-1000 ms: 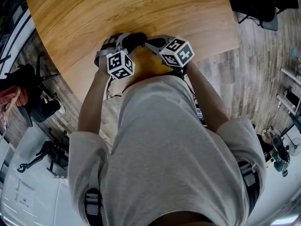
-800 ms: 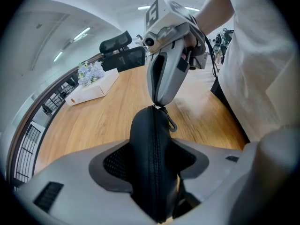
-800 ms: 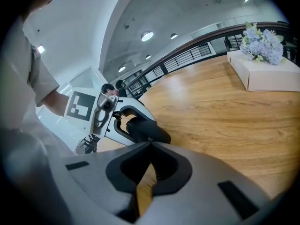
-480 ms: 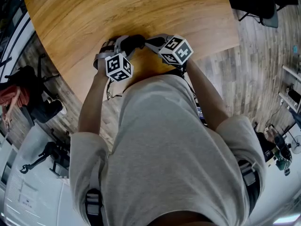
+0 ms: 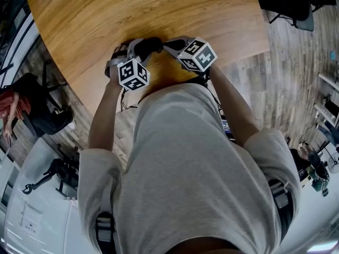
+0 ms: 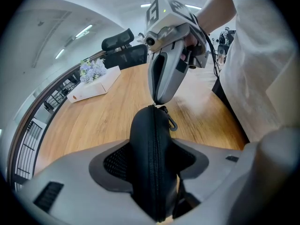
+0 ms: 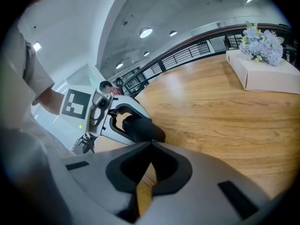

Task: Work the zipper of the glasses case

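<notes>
Over the table (image 5: 159, 15), unchanged: left hand-held gripper (image 6: 154, 153) clamps glasses case (image 6: 151, 125); right hand-held gripper (image 7: 151, 144) stays closed.

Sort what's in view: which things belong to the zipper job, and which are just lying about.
Job in hand:
glasses case
its zipper
left gripper, clamped on the case
right gripper, shut at the zipper's end

Lying about:
white box
flowers
black chair
</notes>
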`<state>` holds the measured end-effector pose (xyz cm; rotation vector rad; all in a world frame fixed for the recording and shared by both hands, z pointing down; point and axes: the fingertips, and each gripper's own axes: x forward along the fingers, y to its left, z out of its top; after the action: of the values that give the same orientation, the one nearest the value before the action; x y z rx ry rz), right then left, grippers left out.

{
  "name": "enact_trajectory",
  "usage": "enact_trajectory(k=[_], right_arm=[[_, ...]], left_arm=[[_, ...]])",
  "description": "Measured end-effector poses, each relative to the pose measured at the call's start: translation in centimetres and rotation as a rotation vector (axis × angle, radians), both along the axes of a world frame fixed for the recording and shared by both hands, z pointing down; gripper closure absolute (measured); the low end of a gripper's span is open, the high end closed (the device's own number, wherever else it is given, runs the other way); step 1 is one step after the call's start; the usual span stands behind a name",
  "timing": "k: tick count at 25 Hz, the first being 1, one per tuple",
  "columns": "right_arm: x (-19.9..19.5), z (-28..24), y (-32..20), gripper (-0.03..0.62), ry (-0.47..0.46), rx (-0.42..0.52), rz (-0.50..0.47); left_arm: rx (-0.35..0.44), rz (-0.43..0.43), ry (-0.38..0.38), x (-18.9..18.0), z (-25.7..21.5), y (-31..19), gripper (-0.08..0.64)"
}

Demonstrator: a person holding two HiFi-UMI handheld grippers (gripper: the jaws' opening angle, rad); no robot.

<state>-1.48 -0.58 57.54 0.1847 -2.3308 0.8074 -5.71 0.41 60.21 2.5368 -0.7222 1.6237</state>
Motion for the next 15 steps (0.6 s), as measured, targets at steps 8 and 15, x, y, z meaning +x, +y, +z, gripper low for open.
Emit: enact_trajectory(k=[8, 15], right_arm=[[-2.4, -2.2, 1.6, 0.566, -0.057, -0.008, -0.013], [-0.3, -1.5, 0.0, 0.566, -0.010, 0.027, 0.008]], left_arm=[[0.015, 0.016, -0.007, 1.4, 0.2, -0.8, 0.299], [0.013, -0.011, 0.013, 1.0, 0.0, -0.9, 0.299]])
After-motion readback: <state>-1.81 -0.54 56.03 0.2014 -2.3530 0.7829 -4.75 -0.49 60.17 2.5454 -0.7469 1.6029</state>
